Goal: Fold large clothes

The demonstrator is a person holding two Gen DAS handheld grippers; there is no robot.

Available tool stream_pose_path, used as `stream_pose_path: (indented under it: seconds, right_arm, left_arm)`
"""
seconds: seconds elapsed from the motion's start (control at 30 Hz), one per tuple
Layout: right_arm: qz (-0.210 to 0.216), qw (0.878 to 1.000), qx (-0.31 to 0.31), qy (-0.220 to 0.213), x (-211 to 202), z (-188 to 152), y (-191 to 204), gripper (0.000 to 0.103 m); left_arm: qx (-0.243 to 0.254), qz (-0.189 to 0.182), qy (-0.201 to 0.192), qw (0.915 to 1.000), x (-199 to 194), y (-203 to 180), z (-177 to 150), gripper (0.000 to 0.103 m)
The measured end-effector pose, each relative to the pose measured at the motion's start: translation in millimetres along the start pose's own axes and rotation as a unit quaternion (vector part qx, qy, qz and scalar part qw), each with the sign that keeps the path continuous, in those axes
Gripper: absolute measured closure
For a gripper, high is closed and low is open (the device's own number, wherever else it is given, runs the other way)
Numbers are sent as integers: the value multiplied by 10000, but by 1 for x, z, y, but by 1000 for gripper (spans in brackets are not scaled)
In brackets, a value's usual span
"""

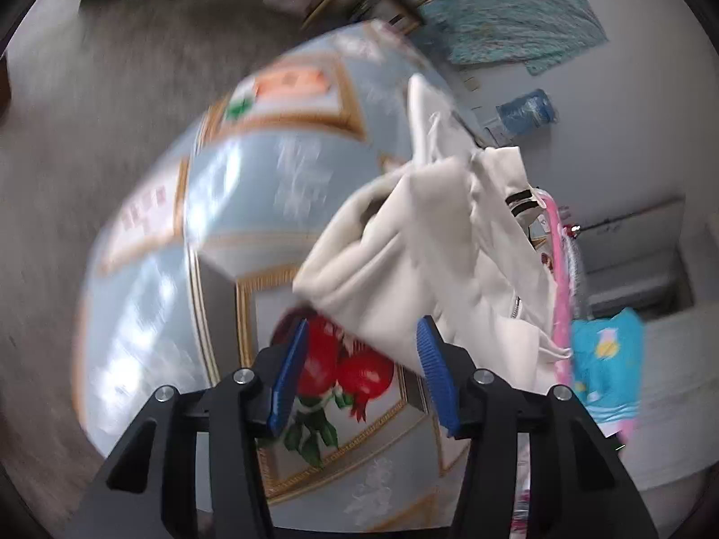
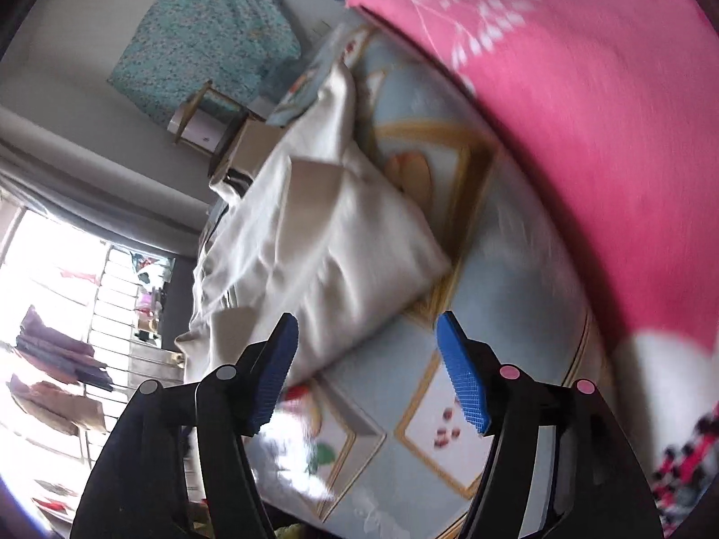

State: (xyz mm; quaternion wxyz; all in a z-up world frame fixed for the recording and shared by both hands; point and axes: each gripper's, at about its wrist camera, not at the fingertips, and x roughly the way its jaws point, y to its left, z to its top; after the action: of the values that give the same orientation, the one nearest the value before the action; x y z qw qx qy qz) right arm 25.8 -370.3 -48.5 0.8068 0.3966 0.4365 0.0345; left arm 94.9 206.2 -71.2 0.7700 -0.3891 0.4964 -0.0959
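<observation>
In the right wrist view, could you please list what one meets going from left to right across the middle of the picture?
Bright window → white garment → light blue patterned bedsheet → pink blanket.

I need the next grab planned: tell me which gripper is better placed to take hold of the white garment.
Left, probably. The left gripper stands open with the white garment hanging just past its pads; the right gripper, also open, mostly faces bare bedsheet.

Cream-white garment (image 1: pixel 418 265) on pale-blue, gold-framed fruit-print sheet (image 1: pixel 148 314); pink white-patterned blanket (image 2: pixel 584 112)
</observation>
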Motion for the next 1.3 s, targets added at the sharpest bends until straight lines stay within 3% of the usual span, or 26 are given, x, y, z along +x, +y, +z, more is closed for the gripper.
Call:
stream_pose_path:
  seconds: [0.1,0.2,0.27,0.37,0.43,0.5,0.53,0.63,0.77,0.8,0.87,0.93,1.03,1.07,1.13,1.2,1.3]
  right_arm:
    - [-53,9998,173,10,8,-3,-6,41]
    - [-177,9991,184,-341,10,6,-8,46]
    - [-295,9977,88,-609,14,12,-3,47]
    - [-387,9966,-100,-724,27,15,4,49]
    - [-566,9942,-355,-840,34,14,13,58]
    - [-767,9919,-554,-852,39,13,16,82]
    - [-840,9904,-673,-868,39,14,21,83]
    - [-877,9837,-1023,-1193,20,9,42,87]
    - [-752,9775,-1378,-1411,-12,4,71,89]
    - [-705,9773,-1400,-1428,-19,3,74,89]
    - [-657,9765,-1447,-1457,-36,-4,78,89]
    - [-645,9778,-1433,-1389,-53,-13,72,89]
    - [-463,9872,-1151,-1004,-57,-25,47,87]
    - [-445,9897,-1080,-830,-53,-27,38,84]
    - [-714,9916,-985,-433,-37,-34,18,75]
    - [-1102,9892,-963,-91,-25,-37,5,69]
    - [-1463,9829,-1087,-248,-41,-40,9,58]
  left_arm:
    - [-195,-196,-102,9996,6,0,5,54]
    - [-233,-153,-380,9989,11,-4,11,54]
    - [-95,18,-589,9982,13,-11,12,54]
    - [368,601,-948,9930,20,-31,6,58]
    - [670,948,-1100,9871,26,-41,2,66]
    - [1152,1341,-1256,9762,31,-54,-4,82]
    - [1409,1461,-1363,9697,30,-60,-6,85]
    - [2257,1717,-1947,9390,4,-96,-24,92]
    - [2803,1590,-2570,9111,-43,-126,-49,95]
    - [2864,1569,-2618,9082,-51,-130,-53,95]
    - [2914,1463,-2562,9100,-68,-130,-60,95]
    - [2843,1404,-2344,9190,-79,-119,-64,95]
    - [2435,1379,-1689,9451,-79,-80,-70,94]
    - [2337,1399,-1517,9502,-75,-69,-72,92]
    - [2105,1347,-1057,9625,-61,-39,-75,83]
    - [2148,1660,-865,9586,-51,-29,-80,76]
    - [2282,1866,-1246,9474,-68,-28,-85,67]
